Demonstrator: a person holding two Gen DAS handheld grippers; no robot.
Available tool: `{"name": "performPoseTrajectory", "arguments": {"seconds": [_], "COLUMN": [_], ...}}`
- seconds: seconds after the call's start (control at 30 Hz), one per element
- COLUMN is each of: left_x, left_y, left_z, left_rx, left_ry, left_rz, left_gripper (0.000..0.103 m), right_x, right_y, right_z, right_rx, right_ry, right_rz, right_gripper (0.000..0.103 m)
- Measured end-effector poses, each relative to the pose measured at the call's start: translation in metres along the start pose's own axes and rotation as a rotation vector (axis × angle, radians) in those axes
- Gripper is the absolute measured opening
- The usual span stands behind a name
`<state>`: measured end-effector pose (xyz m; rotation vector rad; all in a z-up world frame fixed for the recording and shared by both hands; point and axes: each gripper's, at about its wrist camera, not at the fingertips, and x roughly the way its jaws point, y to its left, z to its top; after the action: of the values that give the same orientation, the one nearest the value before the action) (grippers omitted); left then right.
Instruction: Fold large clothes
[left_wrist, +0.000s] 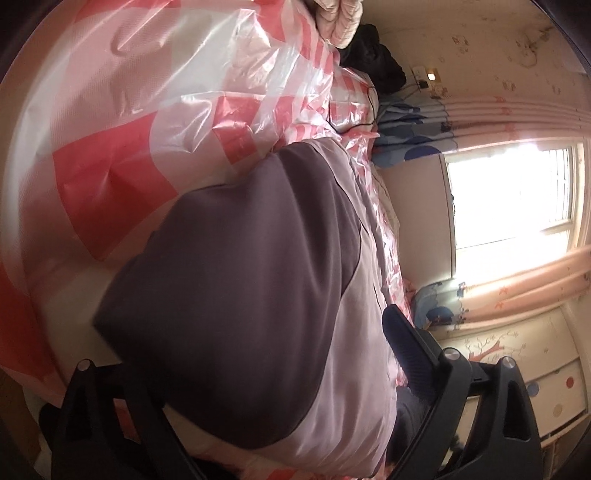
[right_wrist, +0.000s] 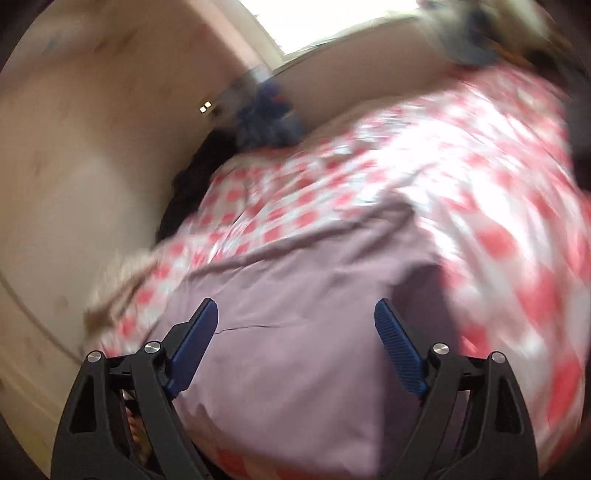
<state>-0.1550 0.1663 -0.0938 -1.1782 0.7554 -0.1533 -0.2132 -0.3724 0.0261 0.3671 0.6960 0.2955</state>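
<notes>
The garment (left_wrist: 240, 295), mauve with a dark grey panel, lies on the checked sheet (left_wrist: 110, 166), a red-and-white plastic cover over the bed. In the left wrist view it fills the centre and runs from 6 o'clock up toward 1 o'clock, the grey panel on top and the paler mauve along its right edge.

The left gripper (left_wrist: 258, 373) has its jaws spread wide. One finger (left_wrist: 406, 354) shows at 4 o'clock beside the garment's right edge; the other finger is hidden under the cloth at 7 o'clock. The garment bulges between the jaws, and whether the pads press on it cannot be told.

In the right wrist view, which is blurred, the right gripper (right_wrist: 295, 332) points down at the mauve cloth (right_wrist: 295, 295). Its blue pads (right_wrist: 397, 350) stand wide apart at 5 and 7 o'clock, with nothing clamped between them; the cloth lies behind the gap.

A window (left_wrist: 509, 195) glows at 3 o'clock in the left view, with a curtain (left_wrist: 517, 284) below it. A dark bundle (left_wrist: 373, 51) sits at 1 o'clock.
</notes>
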Motion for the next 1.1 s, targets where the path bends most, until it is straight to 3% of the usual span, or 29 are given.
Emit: {"name": "performPoseTrajectory", "arguments": {"seconds": [0.07,0.1,0.13,0.17,0.2,0.27,0.3,0.4,0.47,0.53,0.6,0.67,0.8,0.97,1.07,1.1], "left_x": [0.001,0.002,0.001,0.001,0.001,-0.001,-0.002,-0.003,-0.003,-0.003,-0.003,-0.001,0.011,0.014,0.018,0.018], "left_y": [0.001,0.0,0.001,0.0,-0.001,-0.002,-0.001,0.003,0.004,0.006,0.008,0.014,0.019,0.007,0.004,0.001], "left_z": [0.001,0.002,0.002,0.002,0.003,0.005,0.006,0.005,0.004,0.003,0.003,0.004,0.01,0.008,0.004,0.002], "left_rx": [-0.019,-0.022,-0.024,-0.012,0.013,0.048,0.058,0.07,0.065,0.059,0.052,0.019,-0.047,-0.001,0.015,0.022], "left_ry": [-0.008,-0.013,-0.022,-0.029,-0.022,-0.019,-0.017,-0.019,-0.024,-0.027,-0.023,-0.015,-0.003,-0.027,-0.043,-0.047], "left_rz": [0.001,0.001,0.001,0.009,0.004,0.005,-0.002,-0.009,-0.018,-0.023,-0.022,-0.036,-0.025,-0.018,-0.008,-0.014], "left_gripper": [0.09,0.088,0.085,0.071,0.061,0.054,0.053,0.051,0.051,0.051,0.058,0.073,0.08,0.079,0.074,0.069], "right_x": [0.057,0.088,0.126,0.16,0.166,0.152,0.146,0.152,0.179,0.233,0.28,0.32,0.302,0.217,0.24,0.242], "right_y": [0.036,0.05,0.055,0.052,0.06,0.062,0.063,0.089,0.095,0.093,0.079,0.059,0.061,0.099,0.102,0.1], "right_z": [0.0,-0.009,-0.024,-0.046,-0.049,-0.037,-0.026,0.017,0.042,0.071,0.07,0.053,0.059,0.042,-0.009,-0.012], "right_rx": [-0.158,-0.228,-0.286,-0.327,-0.353,-0.292,-0.254,-0.311,-0.347,-0.366,-0.379,-0.335,-0.333,-0.415,-0.525,-0.516], "right_ry": [0.076,0.154,0.287,0.434,0.438,0.404,0.367,0.269,0.259,0.277,0.344,0.442,0.423,0.28,0.454,0.445], "right_rz": [-0.031,-0.085,-0.147,-0.194,-0.214,-0.185,-0.147,-0.179,-0.226,-0.294,-0.381,-0.356,-0.324,-0.24,-0.265,-0.264], "right_gripper": [0.088,0.093,0.095,0.097,0.097,0.097,0.097,0.097,0.097,0.097,0.097,0.097,0.097,0.097,0.097,0.097]}}
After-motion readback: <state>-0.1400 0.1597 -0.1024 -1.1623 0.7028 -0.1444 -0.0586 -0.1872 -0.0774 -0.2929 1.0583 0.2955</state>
